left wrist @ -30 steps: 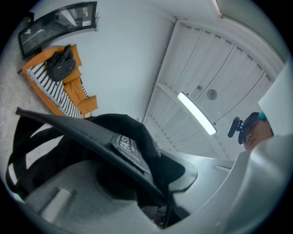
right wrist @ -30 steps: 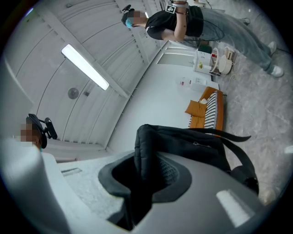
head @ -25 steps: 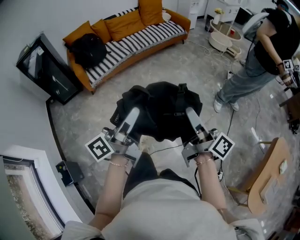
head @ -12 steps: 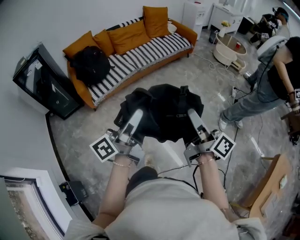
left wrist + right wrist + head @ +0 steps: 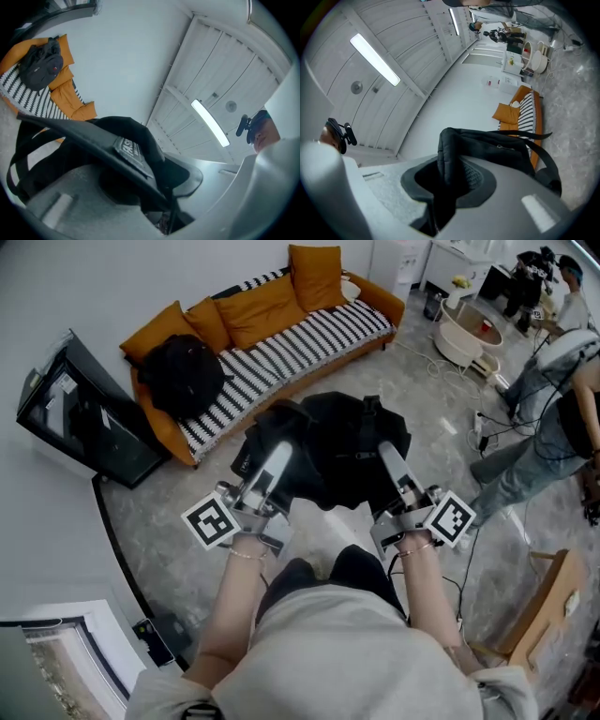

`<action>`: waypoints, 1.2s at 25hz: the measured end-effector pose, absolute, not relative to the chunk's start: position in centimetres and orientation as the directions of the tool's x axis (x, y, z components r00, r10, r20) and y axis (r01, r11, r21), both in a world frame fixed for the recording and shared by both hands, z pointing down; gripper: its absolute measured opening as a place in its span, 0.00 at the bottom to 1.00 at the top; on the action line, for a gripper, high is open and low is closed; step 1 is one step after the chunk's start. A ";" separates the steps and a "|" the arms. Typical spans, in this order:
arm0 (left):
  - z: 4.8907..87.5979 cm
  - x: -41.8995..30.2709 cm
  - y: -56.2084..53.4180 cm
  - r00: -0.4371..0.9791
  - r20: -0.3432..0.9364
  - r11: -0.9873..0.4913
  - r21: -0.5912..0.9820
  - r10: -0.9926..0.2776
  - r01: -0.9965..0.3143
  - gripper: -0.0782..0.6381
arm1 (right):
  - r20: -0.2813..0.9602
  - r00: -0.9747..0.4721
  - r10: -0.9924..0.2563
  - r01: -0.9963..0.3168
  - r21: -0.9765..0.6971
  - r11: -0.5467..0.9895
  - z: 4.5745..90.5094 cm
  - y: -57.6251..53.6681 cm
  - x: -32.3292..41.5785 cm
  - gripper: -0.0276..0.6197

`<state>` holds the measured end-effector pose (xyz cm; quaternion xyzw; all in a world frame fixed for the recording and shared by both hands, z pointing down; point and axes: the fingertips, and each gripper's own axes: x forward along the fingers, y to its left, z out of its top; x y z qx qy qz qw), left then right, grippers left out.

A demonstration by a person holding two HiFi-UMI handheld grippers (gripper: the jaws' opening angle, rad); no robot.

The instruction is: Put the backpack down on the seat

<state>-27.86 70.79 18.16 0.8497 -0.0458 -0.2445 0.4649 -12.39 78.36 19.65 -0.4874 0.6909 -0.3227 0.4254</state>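
Observation:
I carry a black backpack (image 5: pixel 333 451) in the air in front of me, held from both sides. My left gripper (image 5: pixel 278 457) is shut on one of its black straps (image 5: pixel 129 151), and my right gripper (image 5: pixel 387 457) is shut on a padded black strap (image 5: pixel 449 157). The orange sofa with a striped seat (image 5: pixel 300 329) stands ahead across the floor, also in the left gripper view (image 5: pixel 33 101) and the right gripper view (image 5: pixel 526 115). The bag hangs over the floor, short of the sofa.
A second black backpack (image 5: pixel 183 371) lies on the sofa's left end beside orange cushions (image 5: pixel 267 306). A dark screen (image 5: pixel 80 413) leans on the left wall. A person (image 5: pixel 553 418) stands at the right among cables, and a wooden chair (image 5: pixel 544 615) stands at the lower right.
Both grippers and the backpack have been carried forward toward the sofa, which now lies closer. The person at the right has shifted toward the frame's edge.

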 end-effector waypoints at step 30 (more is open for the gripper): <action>19.2 -8.2 43.3 0.821 -0.335 -0.545 0.837 -0.463 0.034 0.30 | -0.243 -0.313 -0.918 -0.316 -0.885 0.342 20.9 47.9 8.3 0.16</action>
